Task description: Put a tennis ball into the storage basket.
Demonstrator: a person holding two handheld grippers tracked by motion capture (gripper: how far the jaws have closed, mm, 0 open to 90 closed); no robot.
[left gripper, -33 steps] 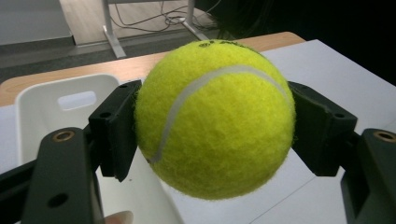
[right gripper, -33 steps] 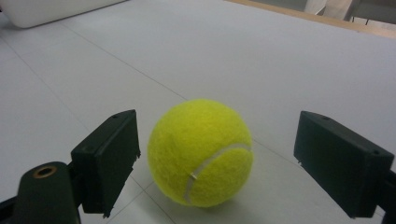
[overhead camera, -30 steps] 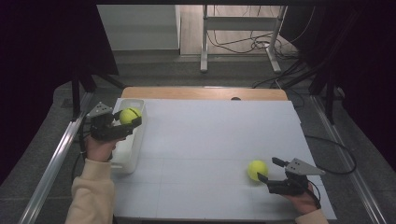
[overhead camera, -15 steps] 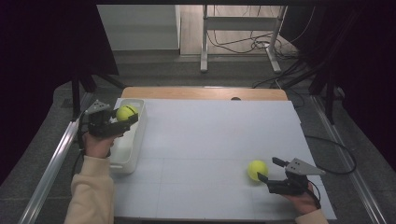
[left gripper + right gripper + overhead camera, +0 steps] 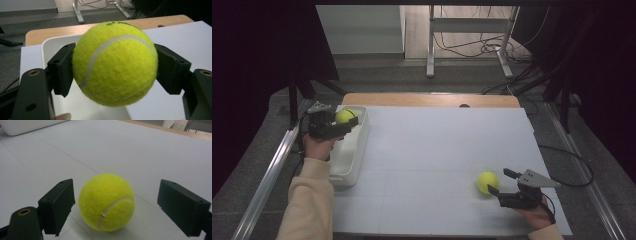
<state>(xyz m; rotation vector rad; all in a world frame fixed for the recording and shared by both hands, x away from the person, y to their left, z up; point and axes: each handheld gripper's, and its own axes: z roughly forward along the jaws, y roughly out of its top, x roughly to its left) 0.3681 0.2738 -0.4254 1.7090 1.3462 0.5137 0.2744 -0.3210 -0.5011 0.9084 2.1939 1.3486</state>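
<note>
My left gripper [image 5: 343, 121] is shut on a yellow tennis ball [image 5: 345, 116] and holds it over the far end of a white bin [image 5: 352, 155] at the table's left edge. In the left gripper view both black pads [image 5: 62, 68] press the sides of this ball [image 5: 115, 63] above the bin [image 5: 50, 45]. A second tennis ball [image 5: 487, 182] lies on the white table sheet near the front right. My right gripper [image 5: 498, 182] stands open just right of it; in the right gripper view this ball [image 5: 107, 202] rests between the spread jaws without touching them.
The white sheet [image 5: 437, 150] covers most of the table, with a wooden strip [image 5: 427, 100] along the far edge. Metal rails [image 5: 267, 175] run down both sides. Cables and desk legs [image 5: 462, 45] lie on the floor beyond.
My left gripper has carried its ball a little toward the left and slightly down over the bin. The right gripper and the ball by it have stayed put.
</note>
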